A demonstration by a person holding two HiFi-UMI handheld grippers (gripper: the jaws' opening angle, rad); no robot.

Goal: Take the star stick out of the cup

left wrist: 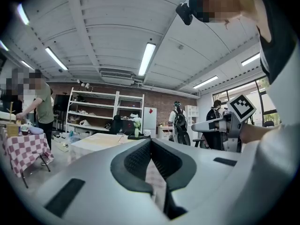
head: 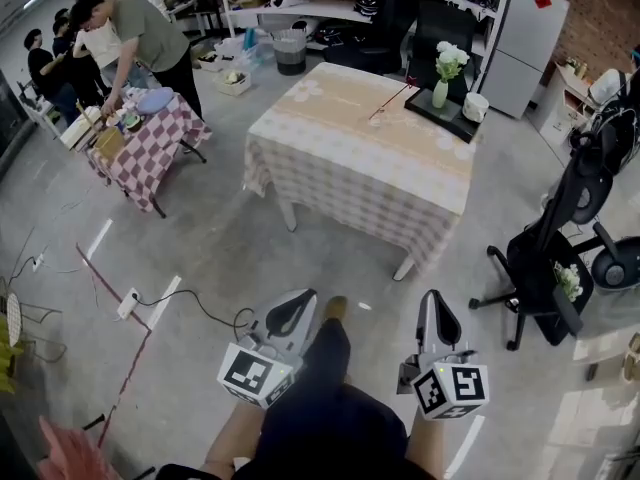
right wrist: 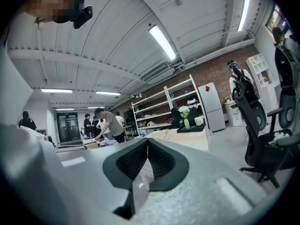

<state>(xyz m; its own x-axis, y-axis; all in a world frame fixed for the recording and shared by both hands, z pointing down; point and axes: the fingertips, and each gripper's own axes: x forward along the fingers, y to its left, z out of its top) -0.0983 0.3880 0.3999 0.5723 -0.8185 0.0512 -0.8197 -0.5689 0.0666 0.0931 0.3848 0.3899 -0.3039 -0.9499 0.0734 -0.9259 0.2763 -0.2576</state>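
Though distant, vase [head: 440, 94] of flowers [head: 450, 60]; cup [head: 476, 106]

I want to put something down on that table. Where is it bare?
The near half and left side of the tablecloth are bare, up to the thin red stick. The far right corner is crowded: a black tray, a vase of flowers and a white cup sit together there.
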